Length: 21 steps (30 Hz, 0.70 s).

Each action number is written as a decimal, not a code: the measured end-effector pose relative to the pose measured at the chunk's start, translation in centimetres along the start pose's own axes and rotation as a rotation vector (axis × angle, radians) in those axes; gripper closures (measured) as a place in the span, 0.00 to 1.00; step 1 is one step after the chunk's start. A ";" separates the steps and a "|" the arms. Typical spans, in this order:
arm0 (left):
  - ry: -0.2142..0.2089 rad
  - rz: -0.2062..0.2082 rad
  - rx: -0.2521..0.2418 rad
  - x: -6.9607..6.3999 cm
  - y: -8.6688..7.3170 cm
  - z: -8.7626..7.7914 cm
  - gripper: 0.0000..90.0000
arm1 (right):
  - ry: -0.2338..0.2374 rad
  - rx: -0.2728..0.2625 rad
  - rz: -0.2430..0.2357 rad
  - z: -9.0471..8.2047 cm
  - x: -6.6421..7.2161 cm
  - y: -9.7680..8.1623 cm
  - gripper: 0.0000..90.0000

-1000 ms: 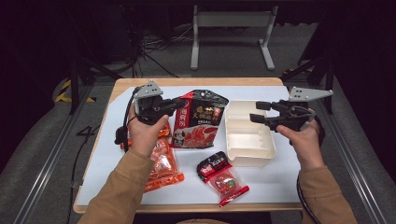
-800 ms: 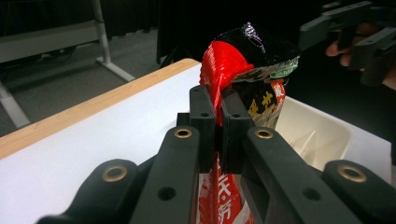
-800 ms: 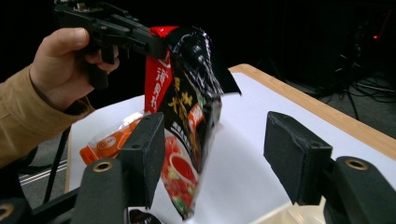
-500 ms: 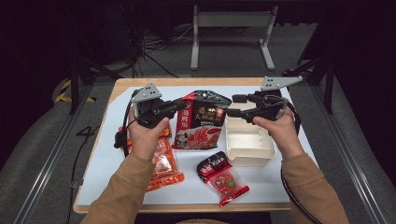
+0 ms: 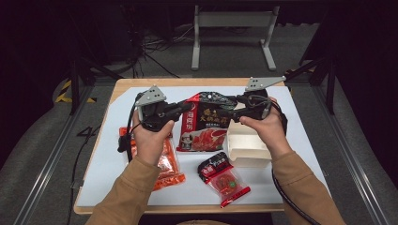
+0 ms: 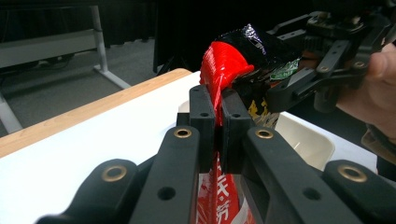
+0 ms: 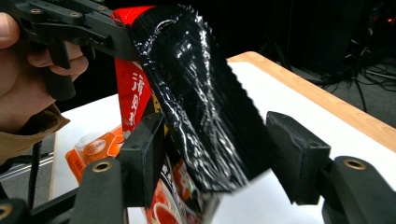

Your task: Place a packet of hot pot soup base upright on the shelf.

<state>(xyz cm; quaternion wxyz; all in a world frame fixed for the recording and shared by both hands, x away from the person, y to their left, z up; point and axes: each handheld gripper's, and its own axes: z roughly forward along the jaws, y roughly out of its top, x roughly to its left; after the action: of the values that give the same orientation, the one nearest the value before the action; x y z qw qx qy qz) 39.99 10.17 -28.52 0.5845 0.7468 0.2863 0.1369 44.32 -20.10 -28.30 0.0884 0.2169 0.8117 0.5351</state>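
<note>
- Right now my left gripper (image 6: 217,112) is pinched tight on the red edge of the large red-and-black glossy foil food pouch (image 5: 206,123), which hangs lifted off the bench between my two hands.
- My right gripper (image 7: 210,144) is spread, its jaws just having narrowed a little; the pouch's black crinkled top corner sits between them, unpressed.
- I'd judge it best to centre that corner deep between the pads before squeezing.
- Keep the left grip steady, so the pouch doesn't swing toward the white rectangular plastic tray (image 5: 246,147) under my right hand.
</note>
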 end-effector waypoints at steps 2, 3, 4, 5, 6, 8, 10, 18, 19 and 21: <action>-0.004 -0.003 -0.005 -0.1 0.0 0.0 0.96 | 0.011 -0.002 0.004 0.3 0.0 0.0 0.46; -0.005 -0.003 -0.005 -0.1 0.0 0.0 0.96 | 0.018 -0.002 0.008 0.4 -0.1 0.0 0.47; -0.005 -0.004 -0.005 -0.2 0.0 0.0 0.96 | 0.025 -0.003 0.010 0.4 -0.1 0.0 0.49; -0.005 -0.004 -0.005 -0.2 0.0 0.0 0.96 | 0.036 -0.006 0.013 0.5 -0.1 0.0 0.49; -0.007 -0.001 -0.004 -0.3 0.0 0.1 0.96 | 0.041 -0.008 0.014 0.6 -0.1 0.0 0.50; -0.008 0.004 -0.004 -0.4 0.0 0.1 0.96 | 0.054 -0.008 0.018 0.7 -0.1 0.0 0.52; -0.013 0.004 -0.004 -0.4 0.0 0.2 0.96 | 0.067 -0.006 0.018 0.8 -0.1 0.1 0.58; -0.019 -0.005 -0.022 -0.3 -0.3 0.1 0.96 | 0.045 -0.009 -0.040 0.3 0.3 0.7 0.76; -0.018 -0.007 -0.026 -0.3 -0.3 0.1 0.96 | 0.043 -0.008 -0.044 0.3 0.4 0.7 0.77; -0.020 -0.006 -0.029 -0.3 -0.4 0.0 0.96 | 0.040 -0.007 -0.052 0.2 0.5 0.9 0.78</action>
<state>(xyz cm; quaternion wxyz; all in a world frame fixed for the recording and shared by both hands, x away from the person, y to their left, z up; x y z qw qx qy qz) 39.67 10.05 -28.85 0.5985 0.7387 0.2806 0.1316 44.17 -19.41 -27.47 0.0868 0.1844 0.8169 0.5396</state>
